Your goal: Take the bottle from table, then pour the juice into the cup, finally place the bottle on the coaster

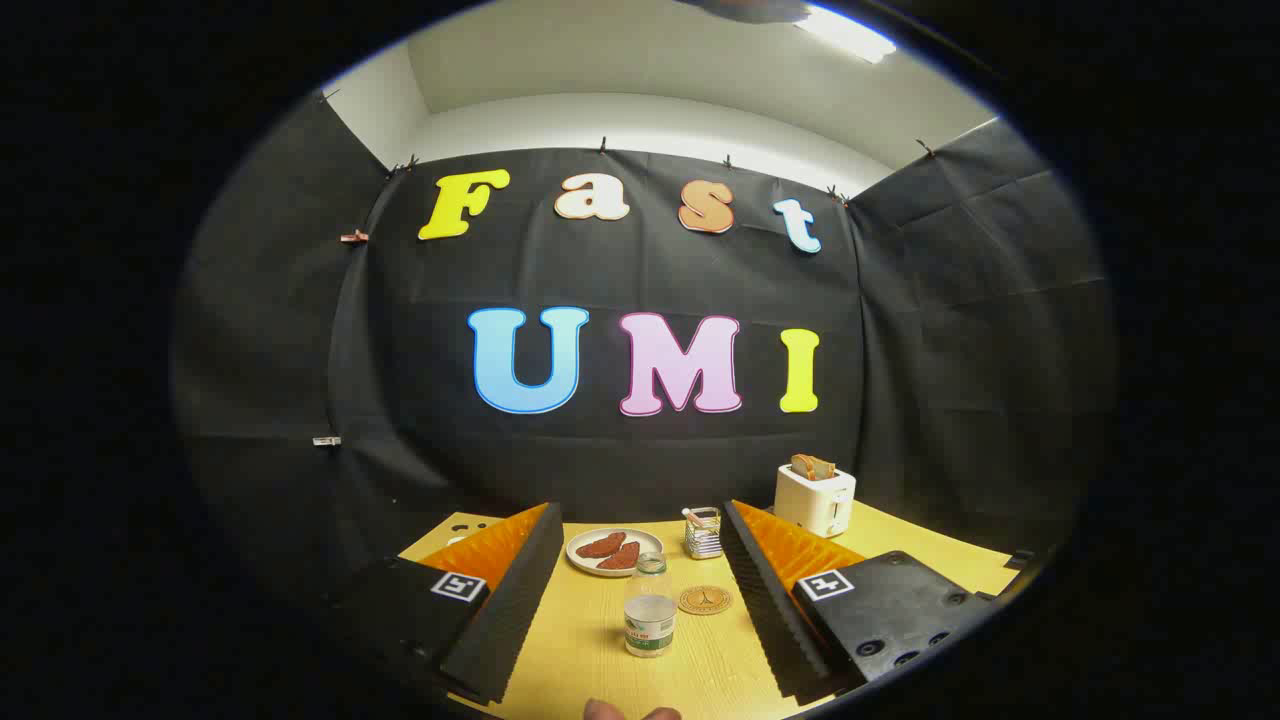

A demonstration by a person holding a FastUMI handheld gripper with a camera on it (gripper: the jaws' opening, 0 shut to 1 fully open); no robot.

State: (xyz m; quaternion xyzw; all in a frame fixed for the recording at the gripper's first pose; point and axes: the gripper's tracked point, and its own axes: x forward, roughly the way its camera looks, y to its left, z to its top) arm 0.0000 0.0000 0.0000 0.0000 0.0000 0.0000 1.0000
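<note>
Gripper view showed the gripper (640, 600) spread wide, holding nothing. Between its fingers the bottle (650, 607) stood upright on the table (590, 650), bare wood on both sides, the coaster (705, 599) just beside it, the cup (704, 532) beyond.

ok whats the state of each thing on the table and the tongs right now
bottle: upright on the table, uncapped, partly full of clear liquid, between the fingers, untouched
tongs: open, fingers wide on either side of the bottle
coaster: flat, bare, beside the bottle
cup: upright beyond the coaster, contents unclear
plate: holds two brown pieces
toaster: bread sticking up from its slot
</note>
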